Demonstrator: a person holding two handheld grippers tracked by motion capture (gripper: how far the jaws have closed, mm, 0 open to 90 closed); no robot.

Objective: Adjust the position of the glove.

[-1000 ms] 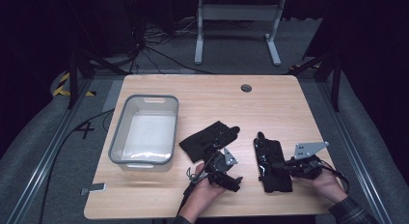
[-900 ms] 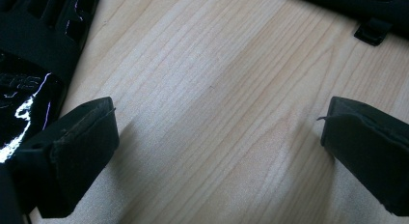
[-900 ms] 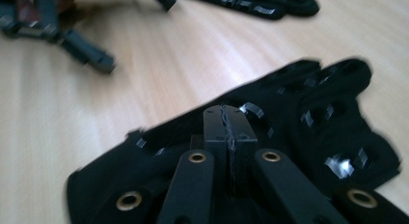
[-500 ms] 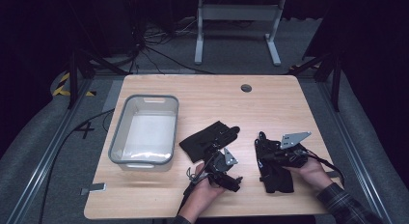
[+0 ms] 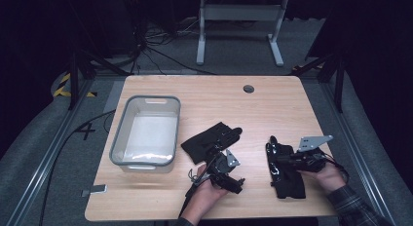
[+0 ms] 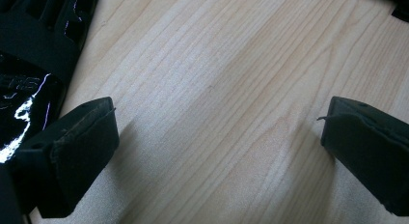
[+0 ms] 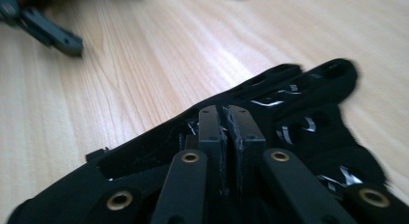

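On the near right of the wooden table, a black glove lies flat with its fingers pointing away from the person, and the right gripper rests over it with its jaws almost together, a thin fold of the glove's fabric pinched between them in the right gripper view; those jaws have just been opening slightly. Just left of it the left gripper sits low with its jaws spread wide over bare wood, nothing between them, beside a second black glove that lies near a clear plastic bin.
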